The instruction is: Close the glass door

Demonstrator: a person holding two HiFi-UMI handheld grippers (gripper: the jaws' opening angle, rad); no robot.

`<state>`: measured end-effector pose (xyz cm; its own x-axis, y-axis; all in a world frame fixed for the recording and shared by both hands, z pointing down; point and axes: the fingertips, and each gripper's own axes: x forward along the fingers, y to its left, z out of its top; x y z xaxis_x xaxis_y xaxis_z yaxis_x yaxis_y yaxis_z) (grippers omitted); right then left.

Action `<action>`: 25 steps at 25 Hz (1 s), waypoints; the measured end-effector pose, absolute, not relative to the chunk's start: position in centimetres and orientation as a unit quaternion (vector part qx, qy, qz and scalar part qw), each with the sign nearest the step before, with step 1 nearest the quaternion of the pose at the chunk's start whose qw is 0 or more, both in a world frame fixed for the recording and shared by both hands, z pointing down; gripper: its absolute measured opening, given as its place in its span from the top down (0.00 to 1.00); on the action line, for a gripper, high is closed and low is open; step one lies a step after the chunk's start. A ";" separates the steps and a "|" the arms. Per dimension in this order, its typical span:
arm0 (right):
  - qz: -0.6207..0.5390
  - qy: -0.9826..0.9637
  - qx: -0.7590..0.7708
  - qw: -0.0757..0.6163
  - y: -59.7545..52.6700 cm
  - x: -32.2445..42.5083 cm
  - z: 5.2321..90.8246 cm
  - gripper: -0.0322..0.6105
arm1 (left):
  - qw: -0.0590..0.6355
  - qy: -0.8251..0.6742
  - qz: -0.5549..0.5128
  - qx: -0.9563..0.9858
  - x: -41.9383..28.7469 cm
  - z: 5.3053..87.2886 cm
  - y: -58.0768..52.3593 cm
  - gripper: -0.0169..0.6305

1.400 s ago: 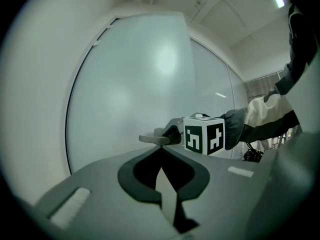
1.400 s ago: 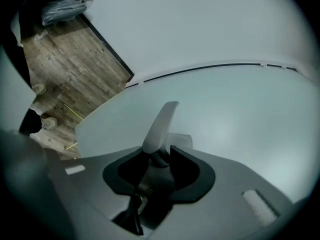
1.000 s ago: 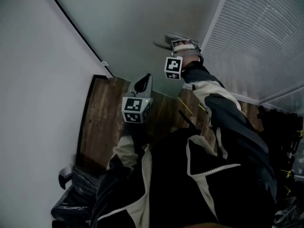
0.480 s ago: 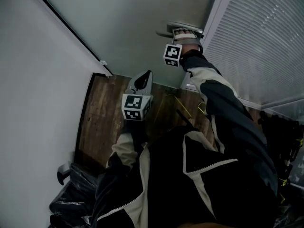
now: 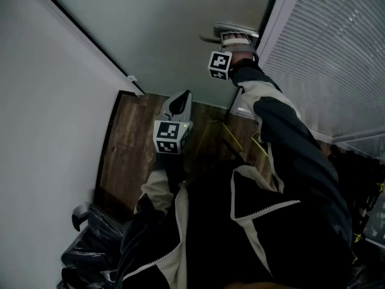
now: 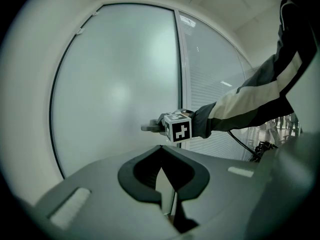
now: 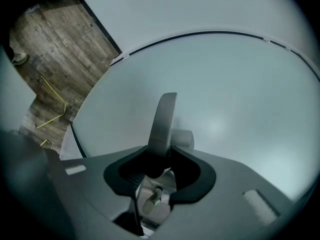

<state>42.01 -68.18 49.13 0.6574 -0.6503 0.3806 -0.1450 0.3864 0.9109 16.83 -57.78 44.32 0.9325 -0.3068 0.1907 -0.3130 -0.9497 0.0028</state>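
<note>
Count: one glass door (image 5: 174, 23), one handle (image 5: 233, 30), two grippers, one slatted blind (image 5: 331, 47), one yellow cable (image 5: 237, 131), one black bag (image 5: 90, 251).
Glass door: frosted and pale grey-green, with nothing visible through it. A thin dark strip runs along its left edge. It fills the upper middle of the head view, between a white wall (image 5: 48, 131) on the left and the blind on the right. Its foot meets the wooden floor (image 5: 129, 155).
Handle: a flat, slightly curved silver lever on a short round stem fixed to the glass. It sits near the door's right edge, just beside the blind.
Right gripper (image 7: 161, 156): the arm is stretched out in a dark and cream sleeve (image 5: 283, 131). Both jaws are pressed onto the lever, which rises from between them in the right gripper view.
Left gripper (image 6: 161, 151): held low and close to the body, well apart from the door and pointing toward the glass. Its jaws are pressed together with nothing between them.
Marker cube (image 5: 220, 64): two in all, one on each gripper, patterned in black and white squares.
Wooden floor: dark brown planks. The yellow cable lies on them near the foot of the blind.
Black bag: crumpled, at the lower left of the head view, by the white wall.
</note>
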 end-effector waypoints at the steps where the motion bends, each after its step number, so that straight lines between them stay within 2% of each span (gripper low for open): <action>1: -0.170 -0.377 0.527 0.742 -68.2 42.0 49.1 0.76 | 0.016 -0.158 0.095 0.983 16.8 44.4 -57.7 0.96; 7: -0.154 -0.396 0.532 0.732 -68.1 42.2 49.7 0.74 | 0.017 -0.165 0.101 0.981 16.3 44.7 -57.3 0.96; 9: -0.132 -0.421 0.551 0.708 -67.9 41.8 49.8 0.64 | 0.018 -0.170 0.098 0.980 15.7 44.5 -57.4 0.96; 12: -0.108 -0.463 0.596 0.647 -66.4 40.2 48.7 0.59 | 0.022 -0.186 0.091 0.978 14.4 43.9 -57.5 0.96; 15: -0.082 -0.540 0.647 0.532 -64.6 35.7 46.7 0.59 | 0.031 -0.203 0.083 0.975 12.6 43.8 -58.2 0.96; 17: -0.033 -0.620 0.677 0.395 -63.4 31.1 44.9 0.60 | 0.039 -0.215 0.077 0.973 11.3 43.8 -59.0 0.96; 19: 0.026 -0.689 0.684 0.236 -62.2 26.4 42.9 0.71 | 0.044 -0.230 0.069 0.970 10.0 43.4 -59.8 0.96; 21: 0.069 -0.723 0.676 0.126 -61.0 22.4 41.5 0.78 | 0.050 -0.243 0.060 0.967 8.6 42.6 -60.4 0.96; 23: 0.083 -0.736 0.668 0.075 -59.8 19.2 40.8 0.84 | 0.050 -0.253 0.050 0.965 7.2 41.7 -60.9 0.96; 25: 0.087 -0.746 0.658 0.054 -59.1 16.2 40.5 0.93 | 0.047 -0.263 0.045 0.963 5.8 41.2 -61.3 0.96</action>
<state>16.19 -59.06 40.49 -0.1281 -0.9725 0.1946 -0.9912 0.1190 -0.0580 5.78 -61.30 41.21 0.8578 -0.5017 0.1122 -0.5103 -0.8574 0.0676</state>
